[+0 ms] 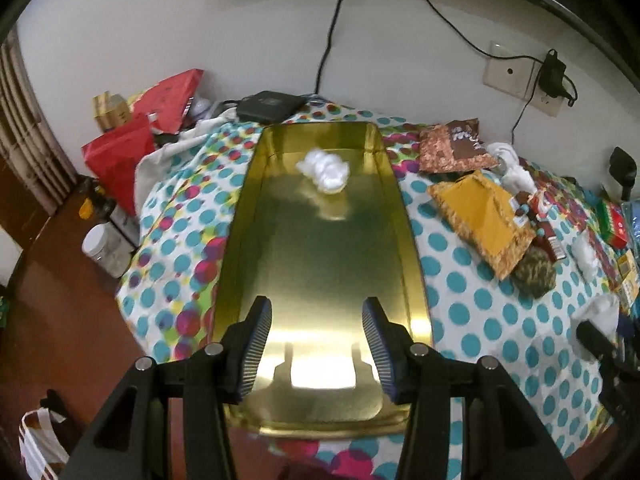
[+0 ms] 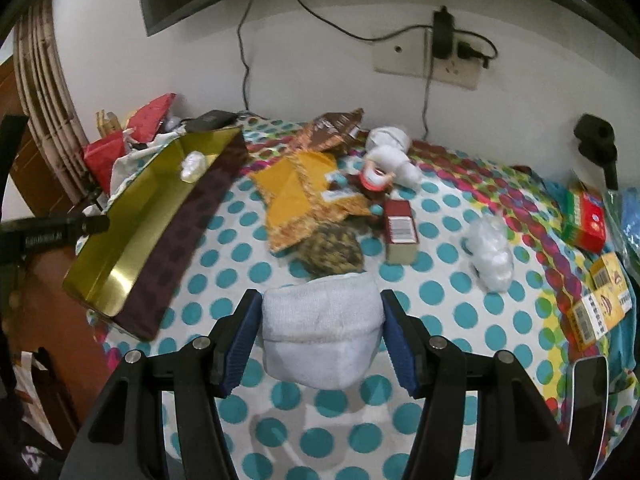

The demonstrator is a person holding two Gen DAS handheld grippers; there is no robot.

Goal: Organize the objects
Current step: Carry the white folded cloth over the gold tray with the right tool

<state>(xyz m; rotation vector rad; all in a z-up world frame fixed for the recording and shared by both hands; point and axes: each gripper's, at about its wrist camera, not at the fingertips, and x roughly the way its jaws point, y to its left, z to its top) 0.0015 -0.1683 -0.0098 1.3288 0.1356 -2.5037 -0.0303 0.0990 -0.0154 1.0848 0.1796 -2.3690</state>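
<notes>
A gold metal tray [image 1: 280,412] lies on the polka-dot cloth, with a white crumpled wad [image 1: 325,171] at its far end. My left gripper [image 1: 318,350] hovers open and empty over the tray's near end. In the right wrist view the tray [image 2: 100,280] stands at the left with the wad [image 2: 193,167] in it. My right gripper [image 2: 320,336] is shut on a rolled white sock [image 2: 320,332], held above the cloth.
On the cloth lie an orange packet [image 2: 294,192], a brown packet [image 2: 332,128], a camouflage pouch [image 2: 332,250], a red box [image 2: 400,232], a Santa toy [image 2: 384,164], a plastic wad [image 2: 490,254] and small boxes [image 2: 584,220] at right. Red bags [image 1: 120,160] crowd the left.
</notes>
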